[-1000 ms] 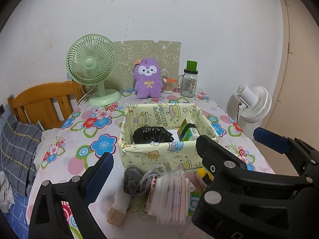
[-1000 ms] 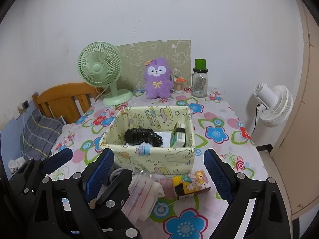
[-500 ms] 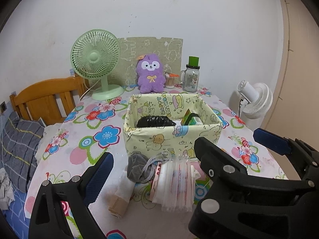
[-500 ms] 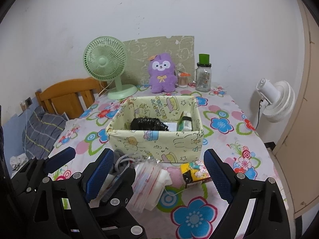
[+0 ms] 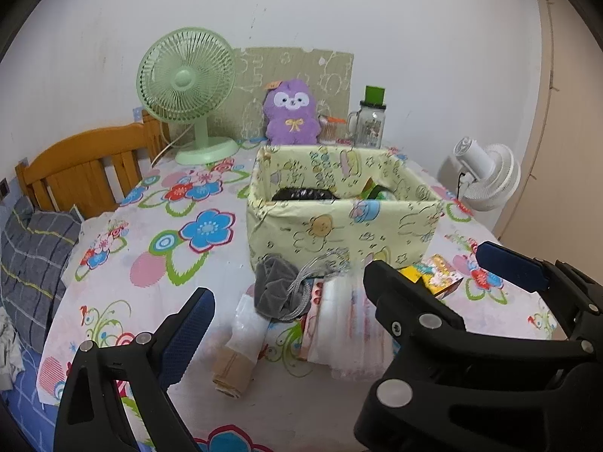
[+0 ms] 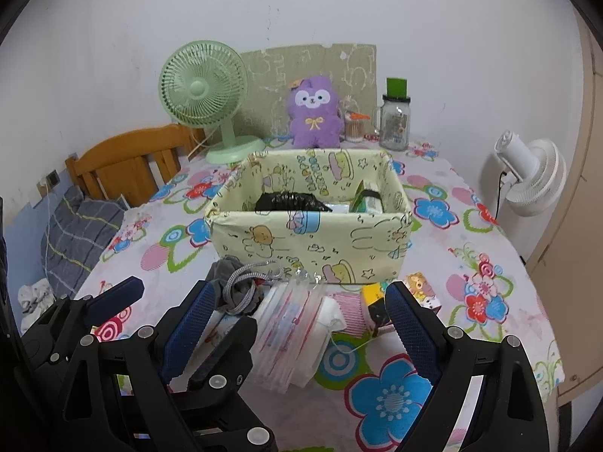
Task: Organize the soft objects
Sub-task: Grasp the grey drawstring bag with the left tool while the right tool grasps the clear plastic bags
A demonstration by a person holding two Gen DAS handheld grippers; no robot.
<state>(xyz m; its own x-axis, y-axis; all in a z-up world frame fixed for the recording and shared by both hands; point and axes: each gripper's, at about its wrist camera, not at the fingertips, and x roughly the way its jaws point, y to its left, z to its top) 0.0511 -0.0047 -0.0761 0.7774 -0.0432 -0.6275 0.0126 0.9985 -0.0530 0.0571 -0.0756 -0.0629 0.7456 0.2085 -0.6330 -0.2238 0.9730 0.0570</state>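
A loose pile lies in front of the yellow fabric basket (image 5: 339,233) (image 6: 309,241). It holds a grey drawstring pouch (image 5: 277,290) (image 6: 233,278), a stack of clear packets (image 5: 346,320) (image 6: 290,331), a beige roll (image 5: 241,342), a pink cloth (image 6: 346,309) and a small yellow cartoon box (image 5: 433,275) (image 6: 418,290). A black bag (image 6: 288,201) and a green-white pack (image 6: 367,199) sit inside the basket. My left gripper (image 5: 297,301) and right gripper (image 6: 299,293) hang side by side just above the pile. Both are open and empty, and their fingers overlap. A purple plush (image 5: 290,113) (image 6: 314,113) stands behind the basket.
On the flowered tablecloth (image 5: 169,245), a green desk fan (image 5: 188,83) and a glass jar with a green lid (image 5: 371,120) stand by the wall. A white fan (image 5: 486,177) stands off the right edge. A wooden headboard (image 5: 83,173) and plaid bedding (image 5: 30,260) lie left.
Both grippers have sunk toward the table and come closer to the pile. The basket looms larger and less of its inside shows. Their jaws have stayed wide.
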